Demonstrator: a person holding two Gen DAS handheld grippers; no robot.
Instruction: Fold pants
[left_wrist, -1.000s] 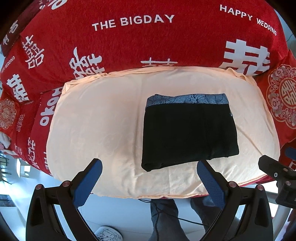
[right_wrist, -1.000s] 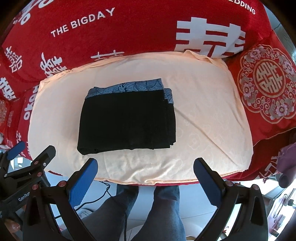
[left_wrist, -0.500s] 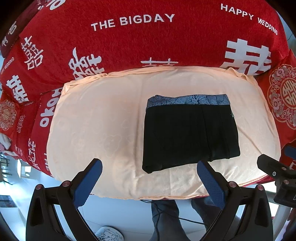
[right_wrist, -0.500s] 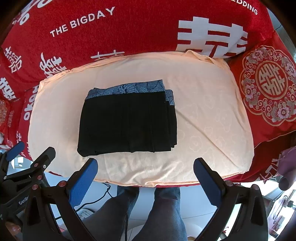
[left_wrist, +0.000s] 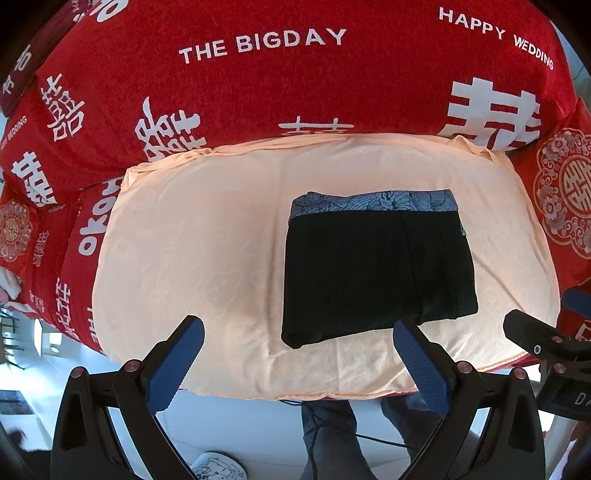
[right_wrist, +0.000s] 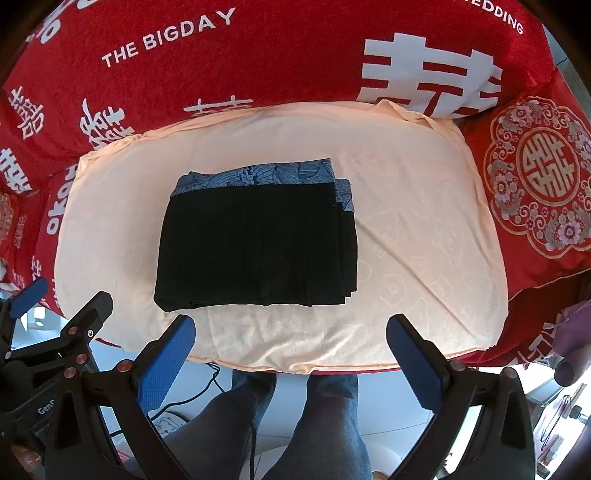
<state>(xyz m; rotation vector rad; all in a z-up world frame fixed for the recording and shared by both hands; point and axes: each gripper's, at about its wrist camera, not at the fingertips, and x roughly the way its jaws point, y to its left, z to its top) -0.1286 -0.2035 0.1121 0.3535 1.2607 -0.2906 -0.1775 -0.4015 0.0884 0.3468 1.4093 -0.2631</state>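
Grippers first: left gripper (left_wrist: 297, 345) is wide open w/ nothing in it, hanging off the front edge of the cushion (left_wrist: 192, 240), its blue pads (left_wrist: 177, 362) clear of the fabric. Right gripper (right_wrist: 291, 343) is likewise spread wide and empty, also held just off the front edge; each one shows at the side of the other's view.

Pants (right_wrist: 258, 236) lie on the peach cushion as a compact black rectangle, patterned blue-grey waistband (right_wrist: 258, 177) along the far side, toward the red sofa back (right_wrist: 221, 66). They sit roughly mid-cushion, a bit toward its left side in the right wrist view, apart from every edge. Layer ends stack at the right side of the bundle, slightly stepped; near-left corner looks a little rounded/loose.

Judgement: folding looks done or v. nearly so; step in hand is prob. retreat or a last tidy. To do it well:
- keep both grippers open and back away w/o brushing the front edge of the bundle, since a snag would drag the top layer.
- if squaring up, nudge the stepped right-side ends inward w/ a flat pad, not a pinch.
- press lightly; cushion is soft and will dip, so the stack could slide.

Person's legs (right_wrist: 295, 424) stand below the cushion front, out of the way.
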